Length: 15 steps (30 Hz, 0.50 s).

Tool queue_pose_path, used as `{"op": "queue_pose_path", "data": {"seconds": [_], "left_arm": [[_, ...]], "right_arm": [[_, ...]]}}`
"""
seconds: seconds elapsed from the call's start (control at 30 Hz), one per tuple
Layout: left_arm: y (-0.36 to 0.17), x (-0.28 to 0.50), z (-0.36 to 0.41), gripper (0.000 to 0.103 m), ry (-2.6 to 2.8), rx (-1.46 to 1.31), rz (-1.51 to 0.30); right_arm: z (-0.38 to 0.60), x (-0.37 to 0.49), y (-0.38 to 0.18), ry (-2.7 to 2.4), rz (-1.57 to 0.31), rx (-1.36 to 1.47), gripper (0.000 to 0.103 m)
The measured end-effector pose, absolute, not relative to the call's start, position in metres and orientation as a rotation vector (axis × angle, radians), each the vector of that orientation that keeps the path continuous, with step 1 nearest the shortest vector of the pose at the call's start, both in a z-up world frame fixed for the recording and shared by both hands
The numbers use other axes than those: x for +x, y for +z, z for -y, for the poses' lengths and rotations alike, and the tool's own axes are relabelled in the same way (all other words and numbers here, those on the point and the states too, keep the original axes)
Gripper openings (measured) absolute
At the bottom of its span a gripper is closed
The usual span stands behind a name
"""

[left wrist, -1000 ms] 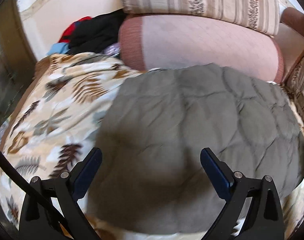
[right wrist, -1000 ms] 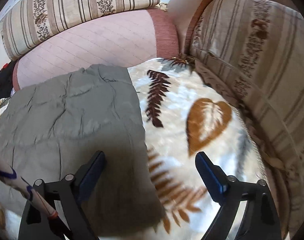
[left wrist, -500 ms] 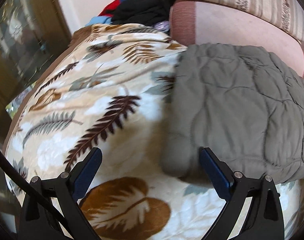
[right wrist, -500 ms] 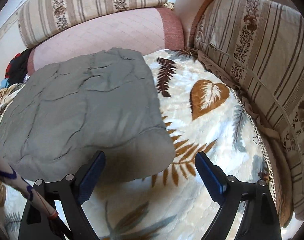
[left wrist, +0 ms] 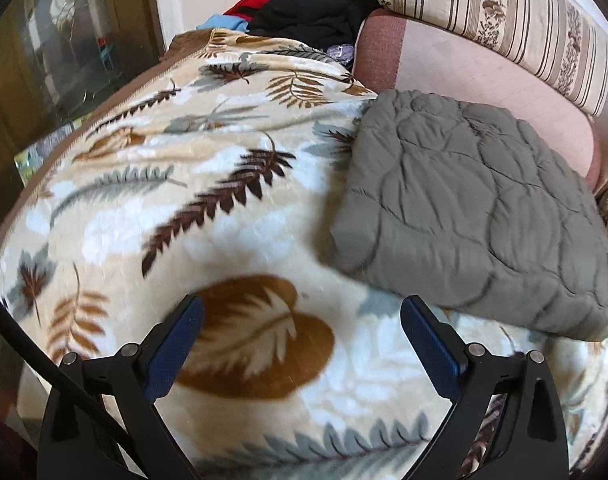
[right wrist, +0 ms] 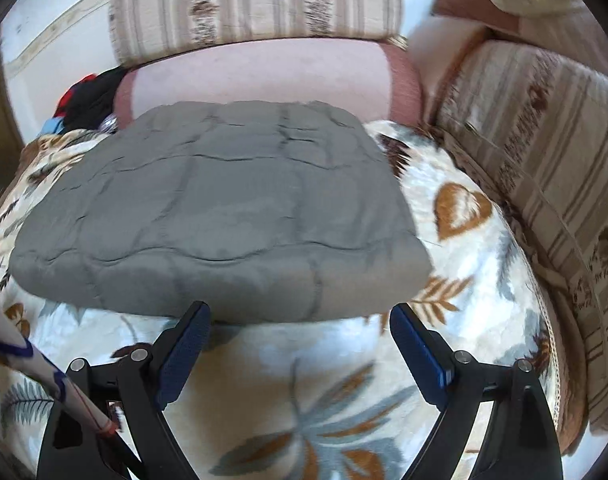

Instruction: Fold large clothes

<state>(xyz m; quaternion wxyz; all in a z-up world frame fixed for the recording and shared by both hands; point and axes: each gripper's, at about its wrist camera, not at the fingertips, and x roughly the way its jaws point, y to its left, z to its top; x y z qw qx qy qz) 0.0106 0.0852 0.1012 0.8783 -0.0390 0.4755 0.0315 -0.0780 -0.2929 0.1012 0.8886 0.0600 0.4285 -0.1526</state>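
A grey quilted garment (left wrist: 463,208) lies folded into a thick rectangle on a leaf-print blanket (left wrist: 208,216). It also shows in the right wrist view (right wrist: 224,208), flat and square, against the pink bolster. My left gripper (left wrist: 302,328) is open and empty, above the blanket, to the left of and nearer than the garment's corner. My right gripper (right wrist: 300,334) is open and empty, just short of the garment's near edge.
A pink bolster (right wrist: 256,76) and striped cushions (right wrist: 543,152) bound the far and right sides. A heap of black, red and blue clothes (left wrist: 304,16) lies at the far left corner. A glass-fronted cabinet (left wrist: 64,40) stands left of the sofa.
Both grippers have pulled back from the folded garment, open throughout. The left one has swung left over the blanket; the right one now faces the garment's near edge.
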Motion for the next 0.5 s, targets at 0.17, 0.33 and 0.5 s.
{"op": "queue_pose_path", "data": {"seconds": [0.17,0.33,0.5], "left_arm": [[0.106,-0.017,-0.083,0.099,0.078,-0.109,-0.97],[0.112,-0.035,-0.072,0.099,0.064,-0.084,-0.959],[0.12,-0.051,-0.05,0.099,0.018,-0.025,-0.921]], "right_arm": [[0.267,-0.079,0.102,-0.276,-0.884,0.157,0.094],[0.251,-0.092,0.091,-0.251,-0.921,0.225,0.094],[0.242,-0.106,0.082,-0.259,-0.961,0.207,0.094]]}}
